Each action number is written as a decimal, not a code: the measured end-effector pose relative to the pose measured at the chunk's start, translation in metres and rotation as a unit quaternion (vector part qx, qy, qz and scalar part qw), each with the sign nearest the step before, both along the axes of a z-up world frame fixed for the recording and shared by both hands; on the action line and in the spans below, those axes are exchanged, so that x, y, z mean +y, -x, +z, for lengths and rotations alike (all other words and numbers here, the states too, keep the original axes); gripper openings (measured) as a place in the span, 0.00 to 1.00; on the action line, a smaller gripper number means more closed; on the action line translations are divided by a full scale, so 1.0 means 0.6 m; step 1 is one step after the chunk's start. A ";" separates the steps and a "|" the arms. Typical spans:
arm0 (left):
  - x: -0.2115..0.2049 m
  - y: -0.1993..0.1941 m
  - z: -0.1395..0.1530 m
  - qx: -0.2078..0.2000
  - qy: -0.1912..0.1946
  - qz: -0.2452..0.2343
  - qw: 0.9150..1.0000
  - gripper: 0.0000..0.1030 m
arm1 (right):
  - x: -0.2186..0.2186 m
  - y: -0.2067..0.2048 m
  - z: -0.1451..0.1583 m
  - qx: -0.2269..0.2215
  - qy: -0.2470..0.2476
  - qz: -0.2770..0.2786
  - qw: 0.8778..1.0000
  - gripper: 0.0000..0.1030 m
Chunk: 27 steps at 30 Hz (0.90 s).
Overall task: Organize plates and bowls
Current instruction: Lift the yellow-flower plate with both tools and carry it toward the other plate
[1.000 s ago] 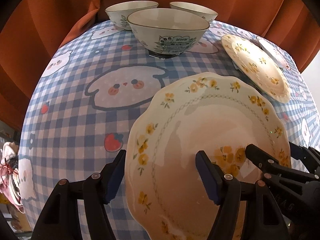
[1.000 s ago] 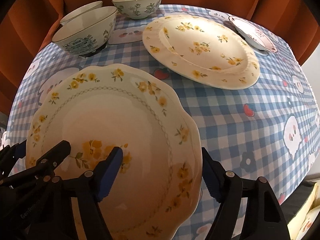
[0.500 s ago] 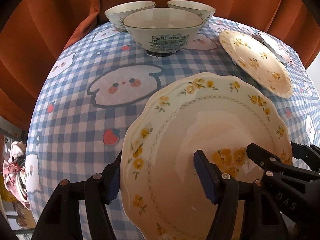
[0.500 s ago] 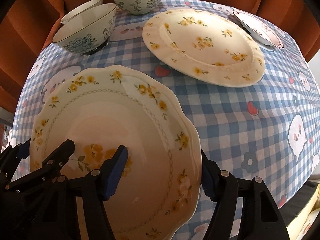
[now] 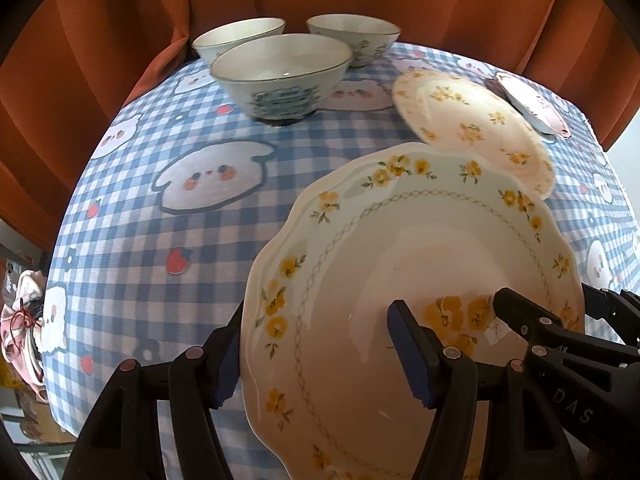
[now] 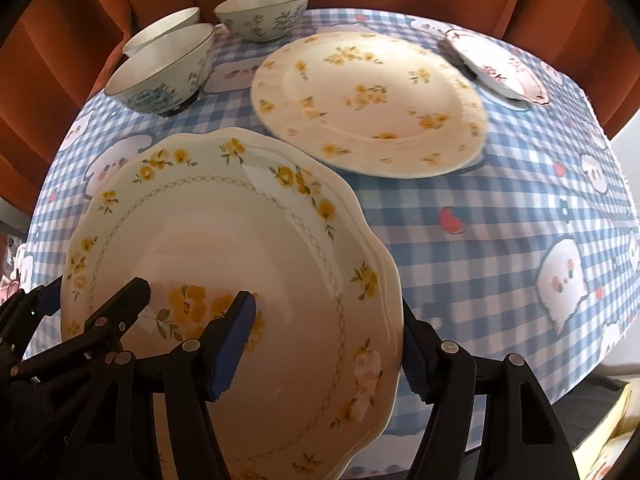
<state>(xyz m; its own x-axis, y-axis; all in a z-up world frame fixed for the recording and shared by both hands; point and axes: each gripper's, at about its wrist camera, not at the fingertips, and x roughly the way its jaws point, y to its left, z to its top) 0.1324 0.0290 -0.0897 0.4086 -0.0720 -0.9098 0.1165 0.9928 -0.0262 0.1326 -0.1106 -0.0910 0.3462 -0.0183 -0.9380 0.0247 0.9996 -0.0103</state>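
A deep scalloped plate (image 5: 420, 240) (image 6: 224, 240) with yellow flowers hangs tilted above the blue checked tablecloth (image 5: 160, 240). My left gripper (image 5: 320, 354) is shut on its left rim, one finger inside the bowl of the plate and one outside. My right gripper (image 6: 322, 352) is shut on the opposite rim in the same way. Beyond it a flat flowered plate (image 5: 472, 124) (image 6: 368, 96) lies on the cloth. The held plate's far edge overlaps that plate's near edge in the left wrist view.
Three patterned bowls (image 5: 280, 76) (image 6: 164, 68) stand close together at the far left. A small pink-patterned dish (image 5: 532, 104) (image 6: 496, 64) sits at the far right. An orange curtain (image 5: 100, 60) hangs behind the table. The table's edge (image 6: 600, 360) drops off on the right.
Both grippers closed slightly on the rims, then carried the scalloped plate up off the cloth and toward the flat flowered plate. Bowls and far plates stayed put.
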 end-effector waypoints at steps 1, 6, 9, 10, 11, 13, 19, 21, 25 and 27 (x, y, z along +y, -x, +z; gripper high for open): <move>-0.008 0.001 0.001 0.000 0.001 0.000 1.000 0.66 | -0.006 0.001 0.001 0.000 0.001 0.000 1.000 0.69; -0.054 0.009 0.010 -0.007 0.003 -0.002 1.000 0.66 | -0.056 0.009 0.014 -0.005 0.003 -0.001 1.000 0.69; -0.084 0.011 0.016 -0.012 0.004 -0.005 1.000 0.66 | -0.087 0.013 0.023 -0.011 0.004 -0.004 1.000 0.69; -0.096 0.012 0.018 -0.014 0.005 -0.005 1.000 0.66 | -0.099 0.014 0.026 -0.013 0.005 -0.005 1.000 0.69; -0.102 0.013 0.018 -0.015 0.005 -0.006 1.000 0.66 | -0.108 0.016 0.028 -0.014 0.005 -0.005 1.000 0.69; -0.122 0.011 0.020 -0.018 0.005 -0.007 1.000 0.66 | -0.126 0.017 0.031 -0.017 0.006 -0.006 1.000 0.69; -0.181 0.012 0.018 -0.018 0.003 -0.005 1.000 0.66 | -0.186 0.018 0.033 -0.016 0.006 -0.007 1.000 0.69; -0.201 0.012 0.018 -0.019 0.003 -0.002 1.000 0.66 | -0.204 0.017 0.033 -0.017 0.007 -0.005 1.000 0.69; -0.243 0.011 0.014 -0.019 0.004 0.002 1.000 0.66 | -0.244 0.014 0.032 -0.018 0.009 0.000 1.000 0.69; -0.264 0.011 0.011 -0.019 0.005 0.003 1.000 0.66 | -0.266 0.010 0.031 -0.018 0.010 0.001 1.000 0.69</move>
<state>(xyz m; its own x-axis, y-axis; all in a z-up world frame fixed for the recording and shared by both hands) 0.1259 -0.1296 -0.0833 0.4439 -0.0776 -0.8927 0.1113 0.9933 -0.0310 0.1264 -0.2703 -0.0727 0.3794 -0.0354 -0.9245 0.0236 0.9993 -0.0286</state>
